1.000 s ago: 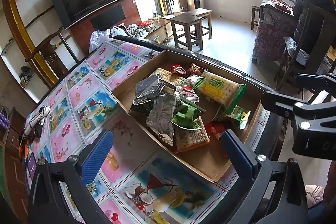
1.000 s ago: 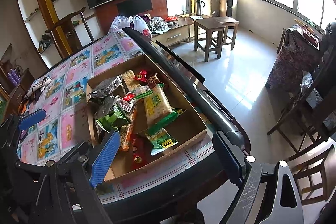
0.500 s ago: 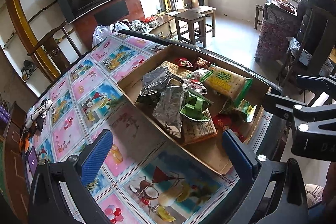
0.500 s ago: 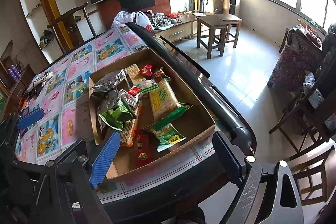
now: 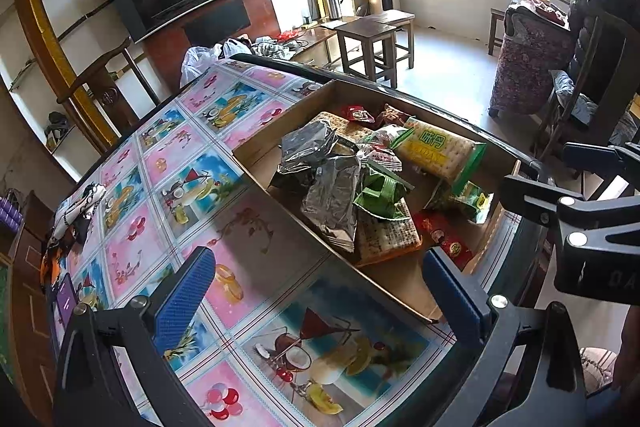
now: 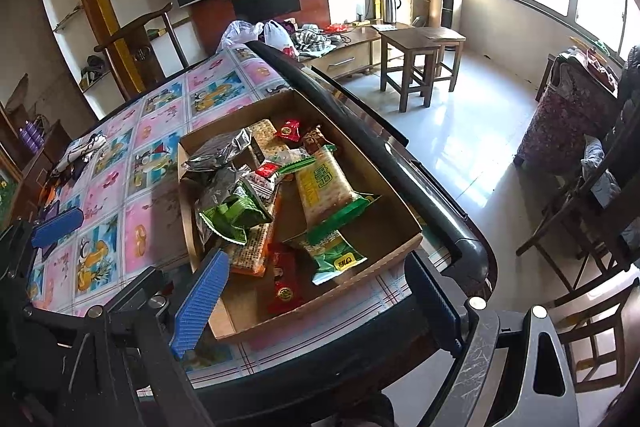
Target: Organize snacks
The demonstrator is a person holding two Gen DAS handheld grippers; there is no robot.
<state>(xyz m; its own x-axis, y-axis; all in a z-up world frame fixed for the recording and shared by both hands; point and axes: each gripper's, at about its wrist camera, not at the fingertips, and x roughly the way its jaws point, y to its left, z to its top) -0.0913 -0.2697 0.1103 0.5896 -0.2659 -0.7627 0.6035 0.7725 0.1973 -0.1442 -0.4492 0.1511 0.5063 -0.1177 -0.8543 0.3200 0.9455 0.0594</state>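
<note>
Snacks (image 6: 280, 195) lie jumbled in box (image 6: 396, 211), cracker pack (image 6: 326, 183) lengthwise.

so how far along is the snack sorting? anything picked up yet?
Nothing looks done: the snacks lie in a loose heap in the cardboard box, silver packets over the cracker pack and the red packet near the front. In hand: nothing. The left gripper and right gripper are both open and empty, above the table. Left: all the sorting.
</note>
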